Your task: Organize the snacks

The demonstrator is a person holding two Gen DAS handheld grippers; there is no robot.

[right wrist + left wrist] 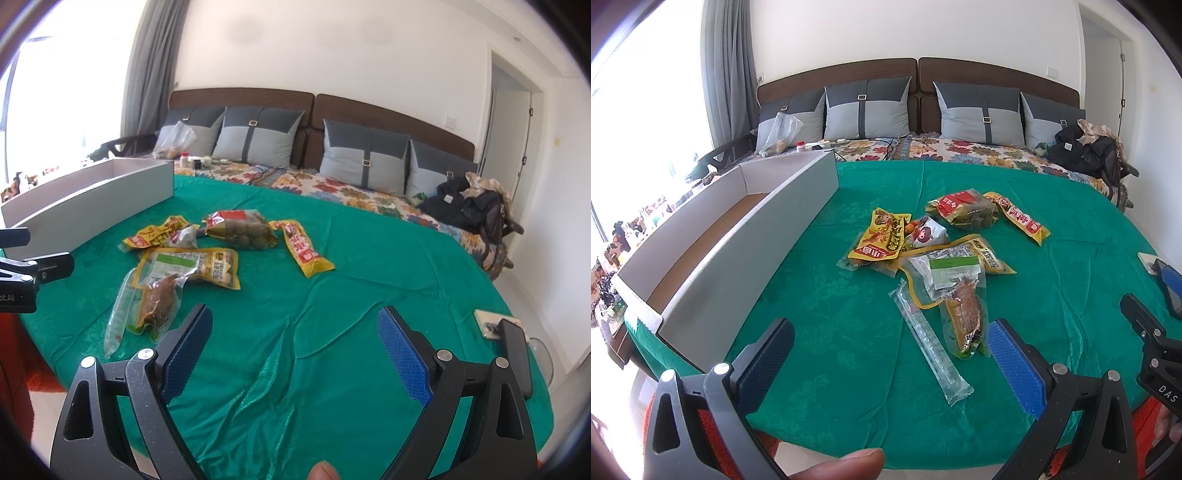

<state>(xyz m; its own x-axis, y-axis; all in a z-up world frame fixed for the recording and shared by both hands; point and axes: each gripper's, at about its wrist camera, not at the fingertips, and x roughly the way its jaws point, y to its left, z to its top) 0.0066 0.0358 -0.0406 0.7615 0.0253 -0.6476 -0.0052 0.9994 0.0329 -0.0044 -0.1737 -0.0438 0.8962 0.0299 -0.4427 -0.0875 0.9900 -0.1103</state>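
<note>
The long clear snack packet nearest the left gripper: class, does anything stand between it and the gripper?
Nothing visible does. The left gripper is open, with only green cloth before the long clear packet. The brown snack pouch lies alongside it.

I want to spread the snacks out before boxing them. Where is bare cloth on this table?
Free: the green cloth right of the snack pile, out to the phones at the edge; also the strip between the white box and the pile. The box floor looks bare too. Crowded: the table's middle, where packets overlap.
</note>
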